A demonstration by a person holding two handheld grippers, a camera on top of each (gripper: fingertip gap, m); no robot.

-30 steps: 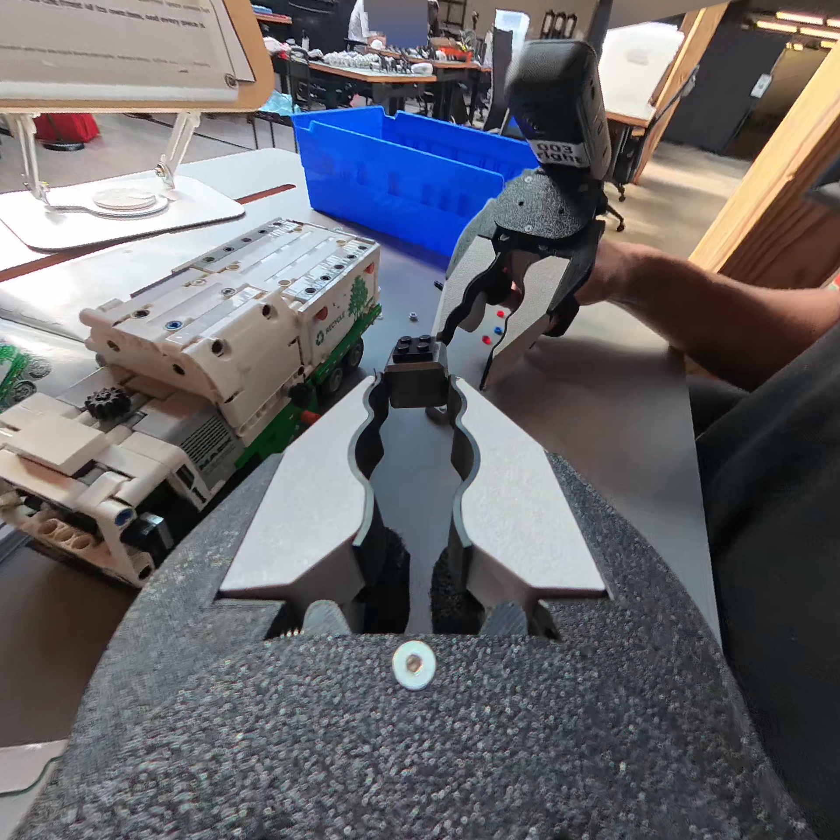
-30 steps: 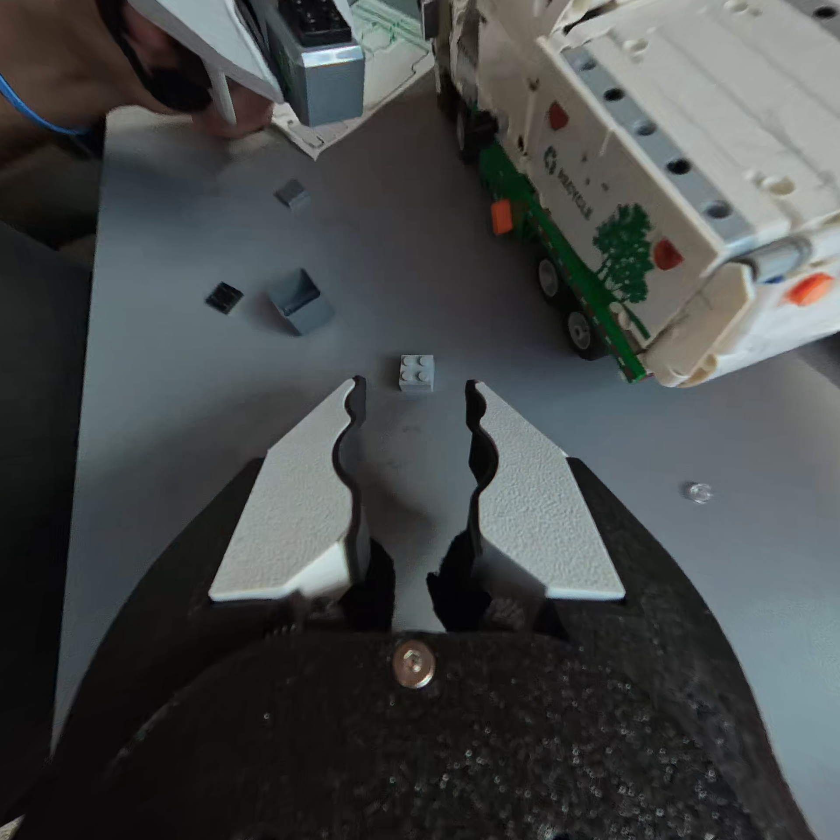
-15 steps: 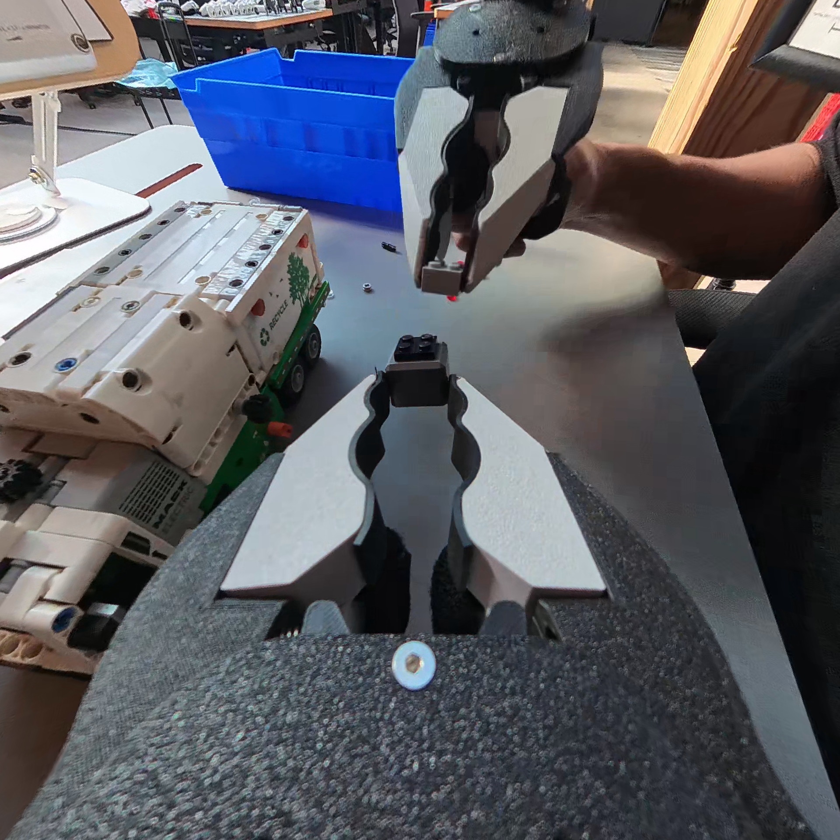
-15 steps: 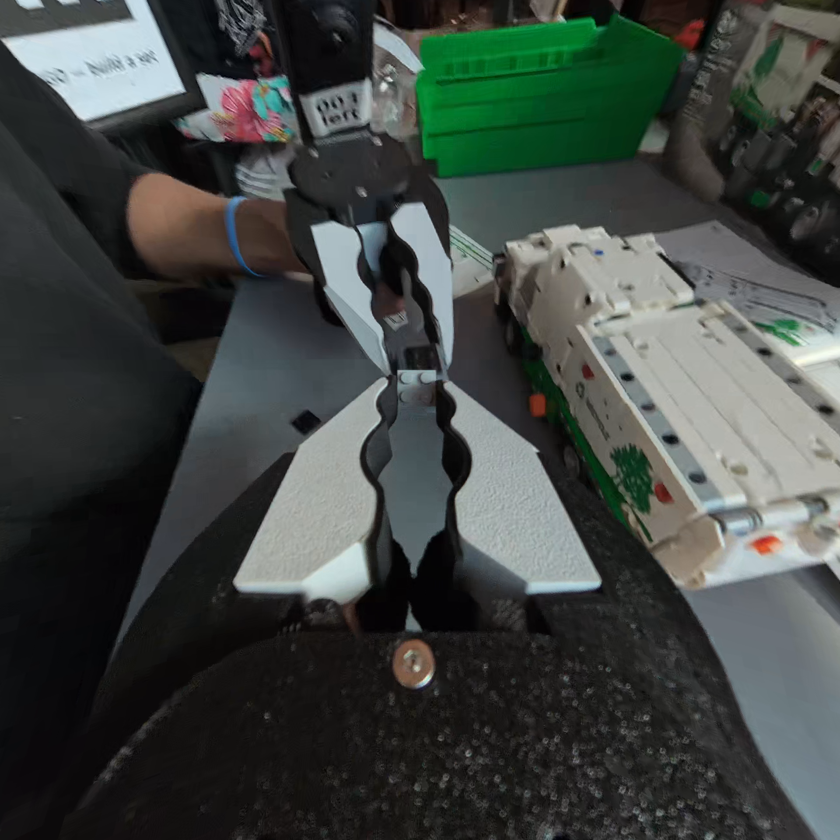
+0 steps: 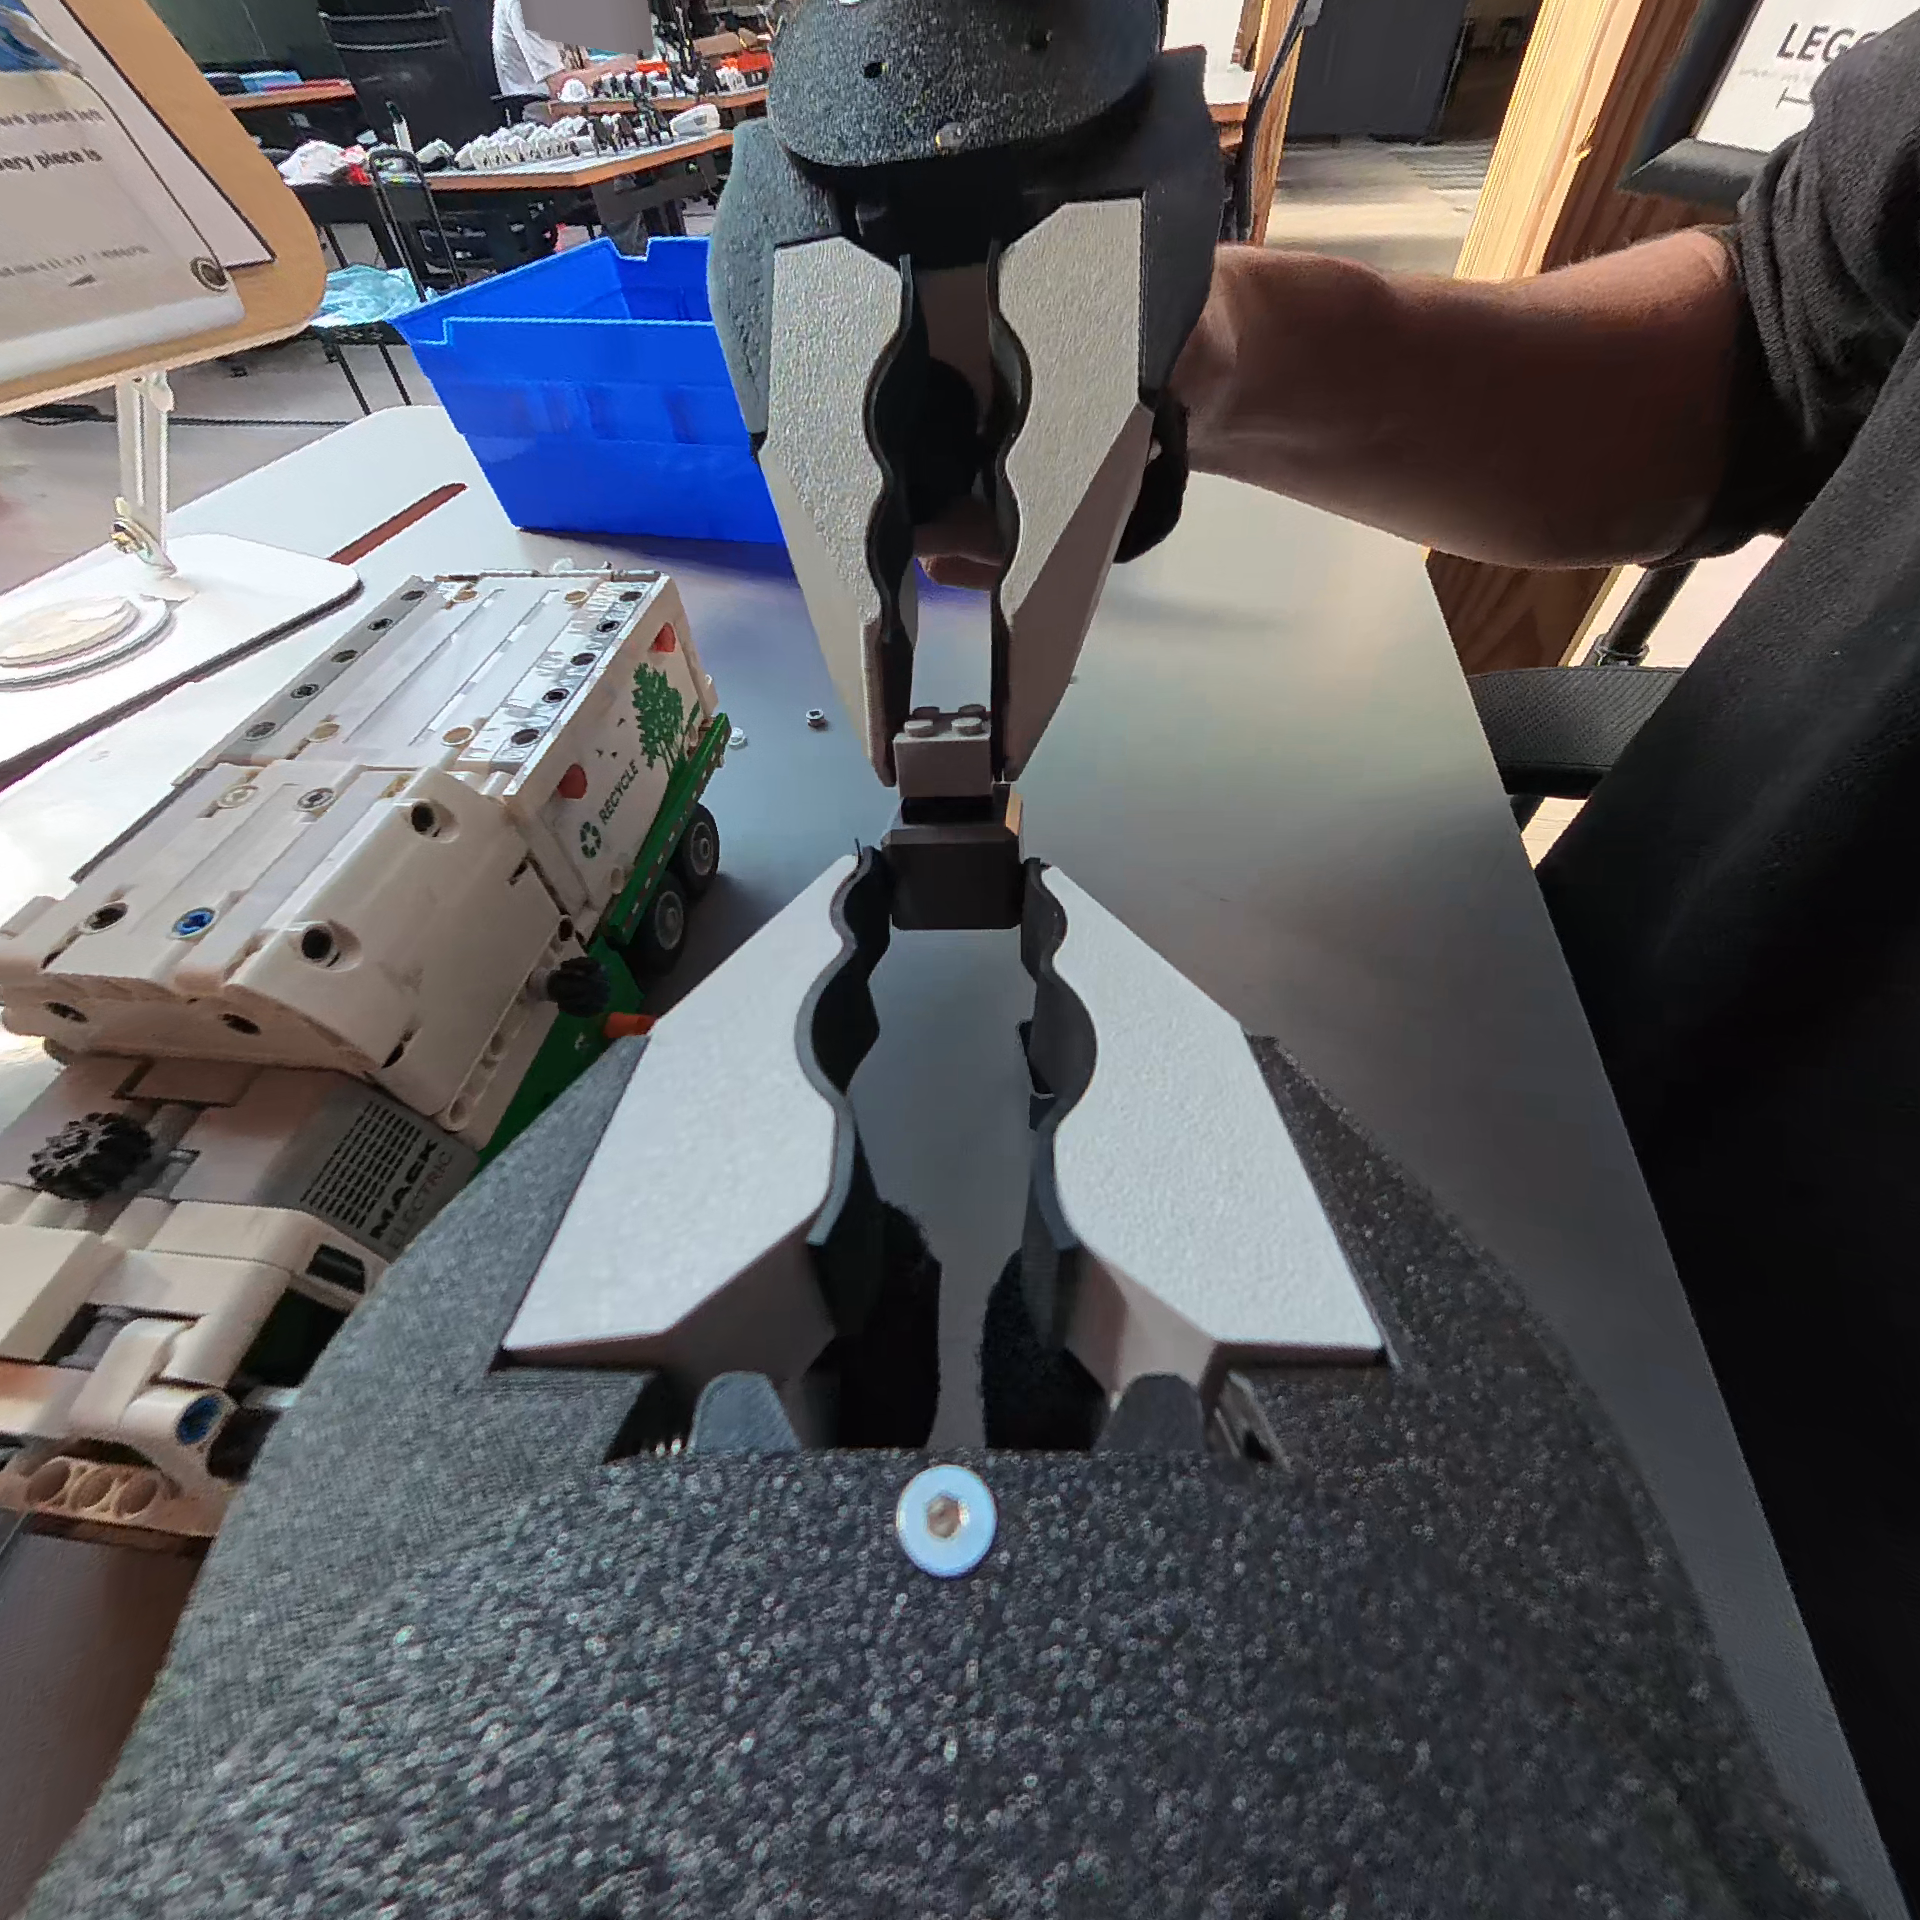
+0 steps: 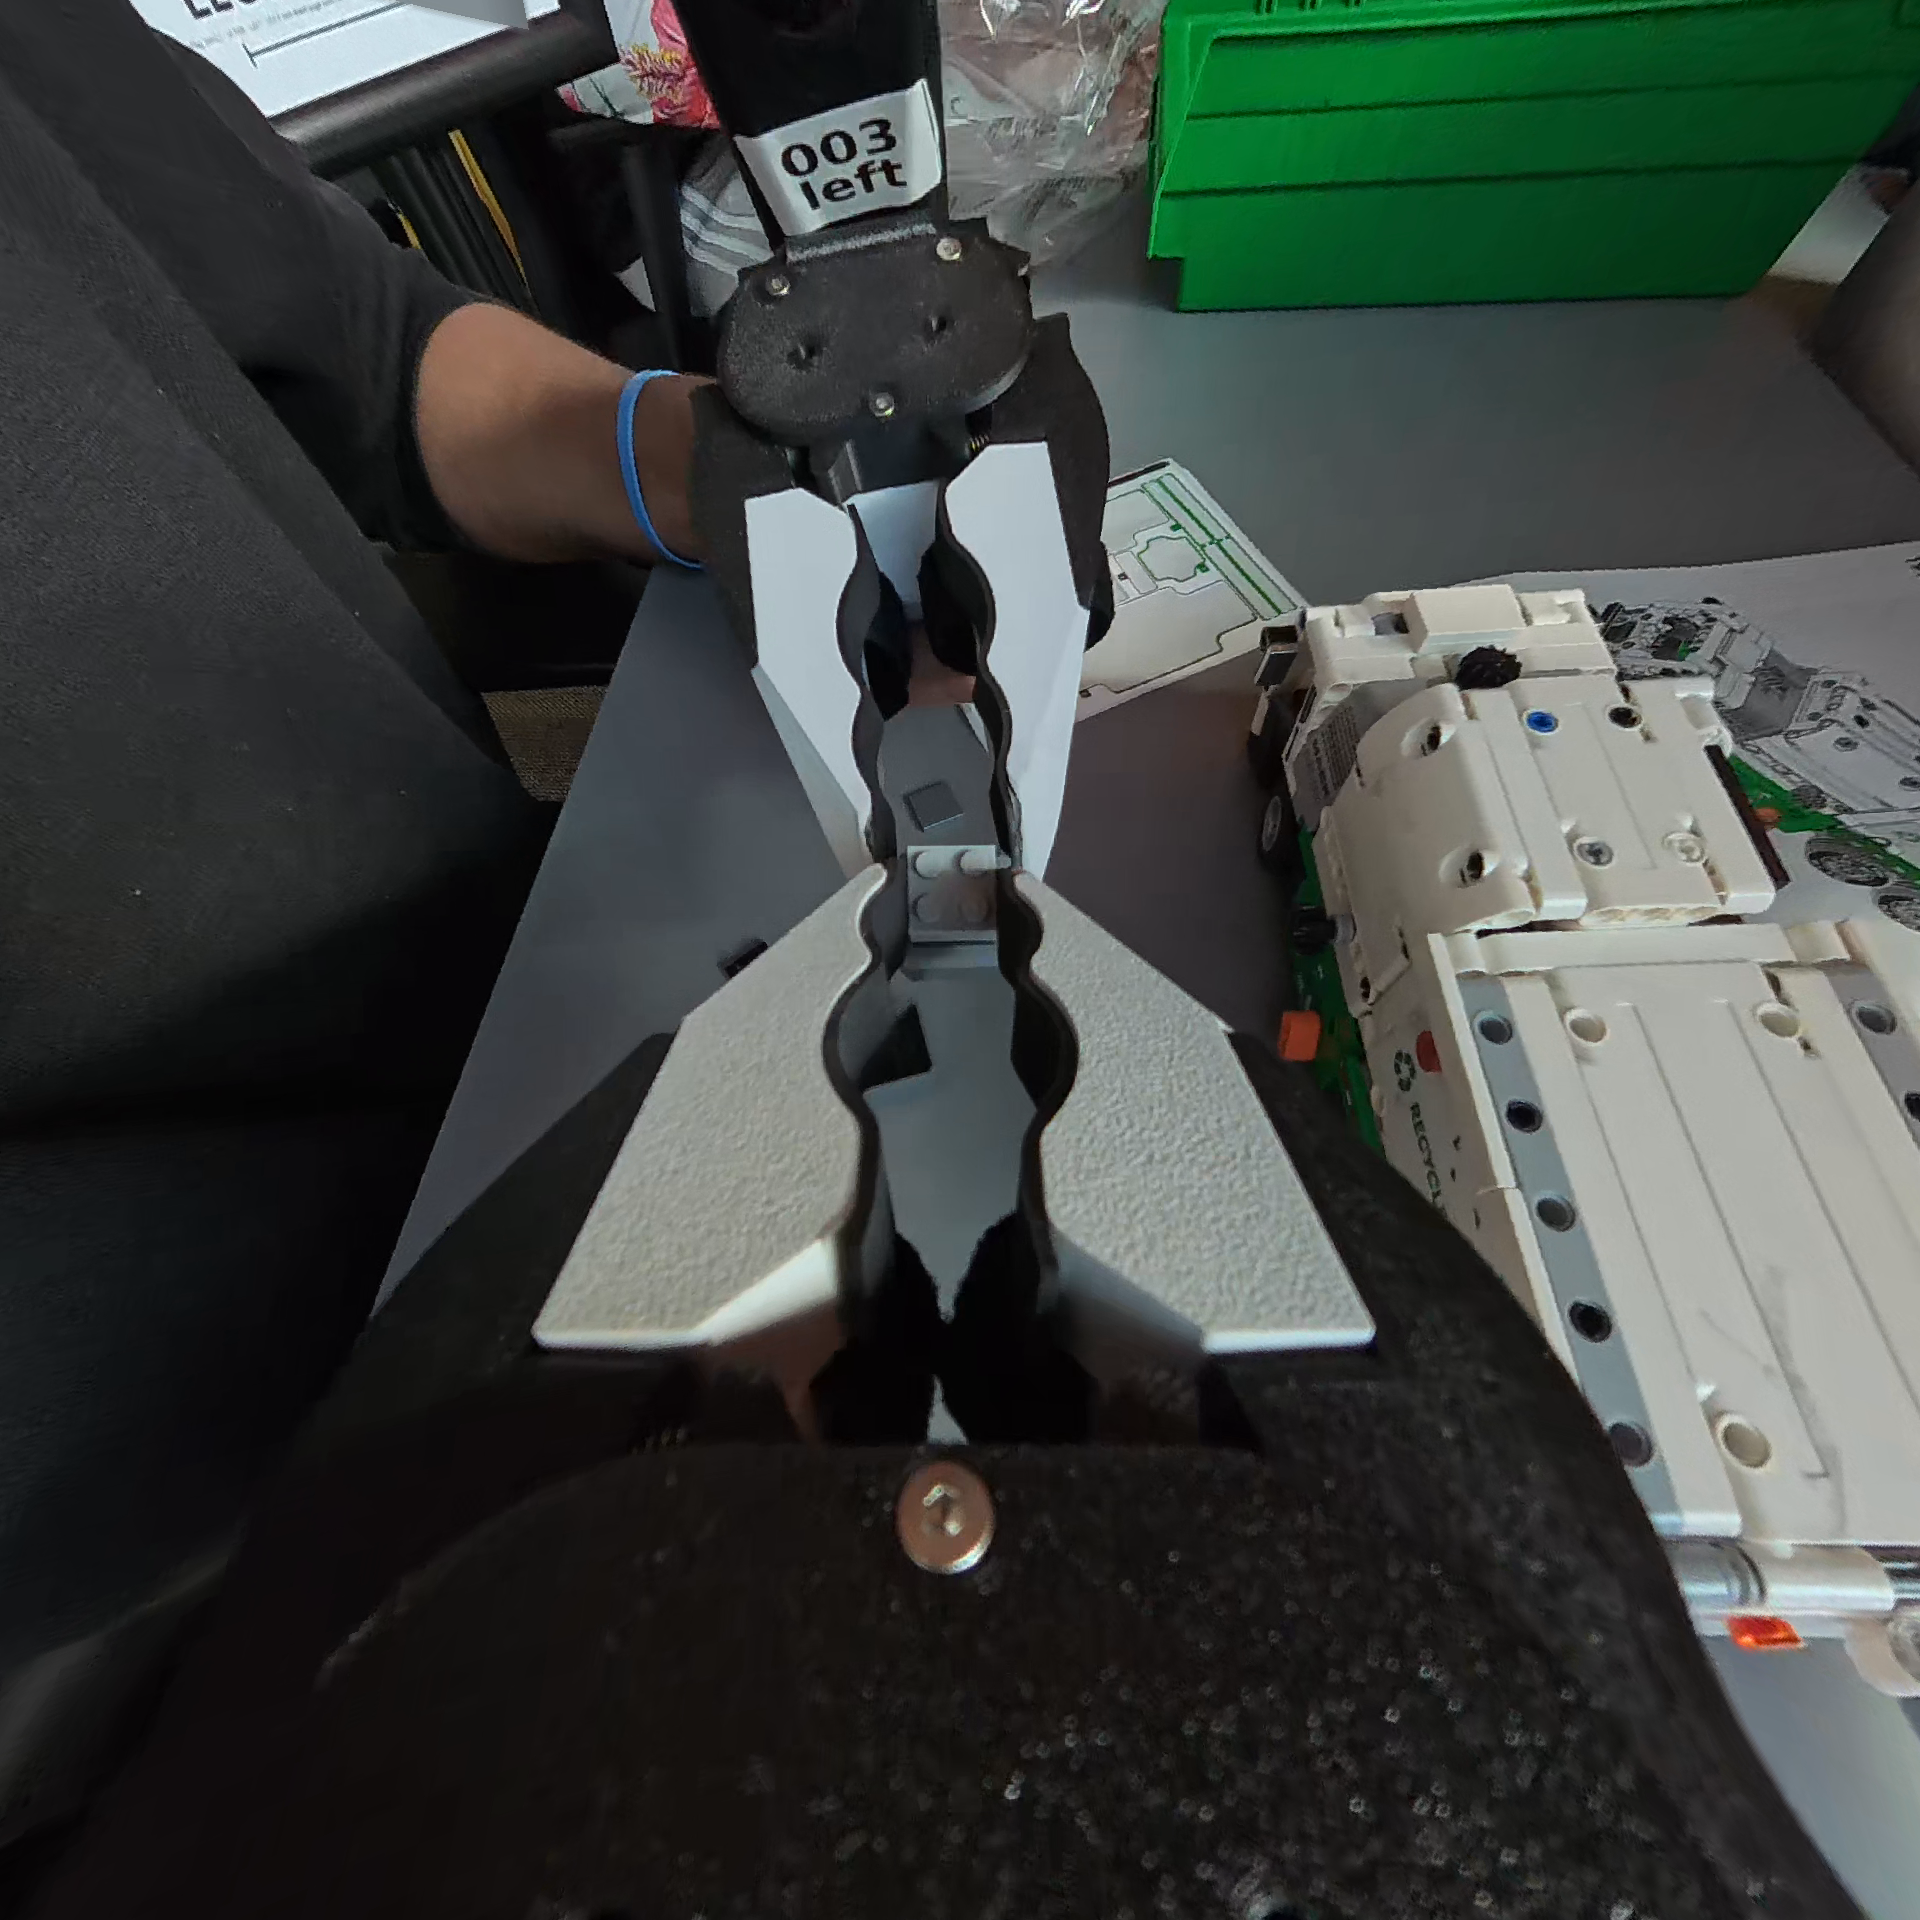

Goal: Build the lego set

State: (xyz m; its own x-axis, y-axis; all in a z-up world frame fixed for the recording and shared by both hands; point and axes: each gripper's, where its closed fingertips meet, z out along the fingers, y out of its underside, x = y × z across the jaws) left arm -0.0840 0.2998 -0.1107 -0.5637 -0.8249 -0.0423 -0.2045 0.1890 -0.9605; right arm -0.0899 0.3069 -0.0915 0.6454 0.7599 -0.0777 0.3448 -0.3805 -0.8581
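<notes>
- Two bricks meet tip to tip: light grey brick (image 5: pixel 943 750) sits on dark grey brick (image 5: pixel 952 881).
- Right gripper (image 6: pixel 948 914) jaws pinch the light one; left gripper (image 5: pixel 952 883) jaws pinch the dark one.
- White lego truck (image 5: pixel 416 831) stands left of the left jaws on the worktop (image 5: pixel 1299 831).

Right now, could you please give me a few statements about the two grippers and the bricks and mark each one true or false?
1. The left gripper is shut on a dark grey piece. True.
2. The right gripper is open and empty. False: it grips a light grey brick.
3. The truck model hangs in the air. False: it rests on the table.
4. The blue bin stands behind the truck. True.
</notes>
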